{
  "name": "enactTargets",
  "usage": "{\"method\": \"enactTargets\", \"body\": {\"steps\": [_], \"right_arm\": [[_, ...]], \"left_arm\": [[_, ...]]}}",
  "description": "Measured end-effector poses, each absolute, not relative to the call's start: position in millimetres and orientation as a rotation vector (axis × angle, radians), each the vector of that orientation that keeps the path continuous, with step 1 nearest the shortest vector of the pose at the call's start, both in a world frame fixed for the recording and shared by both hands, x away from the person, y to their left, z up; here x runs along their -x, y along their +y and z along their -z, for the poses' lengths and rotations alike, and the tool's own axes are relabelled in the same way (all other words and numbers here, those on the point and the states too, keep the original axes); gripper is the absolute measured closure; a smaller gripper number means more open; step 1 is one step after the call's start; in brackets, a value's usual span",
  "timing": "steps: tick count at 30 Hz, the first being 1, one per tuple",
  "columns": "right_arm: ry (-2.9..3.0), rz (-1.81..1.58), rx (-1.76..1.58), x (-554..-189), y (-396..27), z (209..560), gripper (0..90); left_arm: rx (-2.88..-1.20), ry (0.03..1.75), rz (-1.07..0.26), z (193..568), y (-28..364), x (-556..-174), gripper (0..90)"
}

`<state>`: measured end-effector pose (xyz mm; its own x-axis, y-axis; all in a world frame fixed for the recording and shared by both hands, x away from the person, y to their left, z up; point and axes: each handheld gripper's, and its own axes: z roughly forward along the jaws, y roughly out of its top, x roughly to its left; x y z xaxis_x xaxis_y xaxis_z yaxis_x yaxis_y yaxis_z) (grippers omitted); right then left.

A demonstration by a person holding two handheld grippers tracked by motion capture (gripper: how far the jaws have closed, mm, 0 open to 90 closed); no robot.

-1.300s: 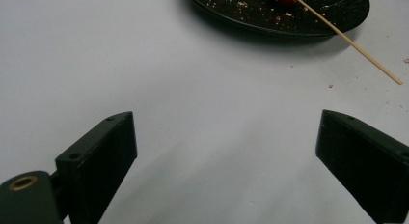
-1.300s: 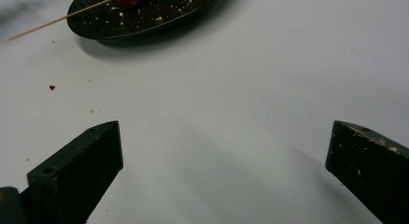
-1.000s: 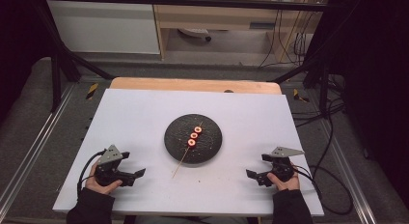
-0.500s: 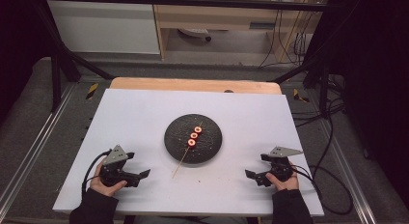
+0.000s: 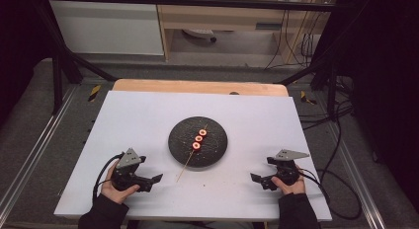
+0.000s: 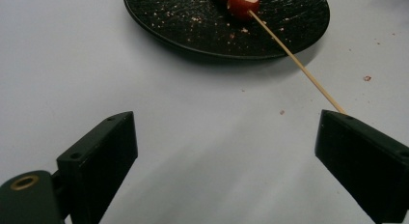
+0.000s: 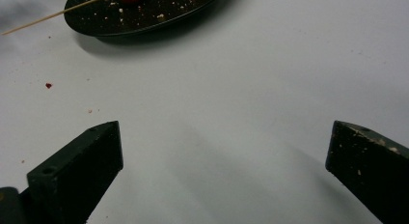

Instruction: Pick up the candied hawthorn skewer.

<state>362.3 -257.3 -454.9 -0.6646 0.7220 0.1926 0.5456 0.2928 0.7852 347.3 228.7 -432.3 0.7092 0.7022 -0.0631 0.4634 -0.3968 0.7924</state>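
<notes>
Both tongs (image 5: 154, 178) (image 5: 256, 179) wide apart, empty.

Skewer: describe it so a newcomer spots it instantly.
On the white table a round black plate sits mid-table. Across it lies the skewer, a thin pale stick overhanging the near rim. It alone carries three red slices.

I seem to be working in a lab or test room: my tongs (image 5: 154, 178) rest on a white surface (image 5: 148, 115) framed by black metal struts (image 5: 64, 56), with bundles of cables (image 5: 291, 41) hanging beyond it and hazard-taped floor rails (image 5: 94, 92) to either side.
</notes>
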Motion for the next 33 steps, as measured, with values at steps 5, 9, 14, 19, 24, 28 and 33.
{"method": "enactTargets", "body": {"steps": [5, 9, 14, 19, 24, 28, 33], "right_arm": [[2.358, -1.313, -1.181, -362, -257, 454, 0.5], [2.356, -1.310, -1.176, -362, -258, 454, 0.5], [2.354, -1.307, -1.173, -362, -258, 453, 0.5], [2.356, -1.306, -1.167, -362, -257, 453, 0.5], [2.355, -1.305, -1.164, -363, -256, 453, 0.5], [2.357, -1.303, -1.159, -363, -257, 453, 0.5], [2.359, -1.301, -1.163, -362, -257, 452, 0.5]], "left_arm": [[-2.082, 0.887, -0.344, 429, 217, -349, 7.9], [-2.099, 0.894, -0.336, 428, 205, -352, 8.8], [-2.123, 0.882, -0.327, 425, 190, -354, 11.1], [-2.153, 0.884, -0.325, 423, 174, -356, 15.8], [-2.194, 0.884, -0.323, 423, 158, -358, 22.3], [-2.233, 0.899, -0.312, 424, 148, -359, 29.9], [-2.259, 0.932, -0.275, 428, 139, -362, 44.2]]}}
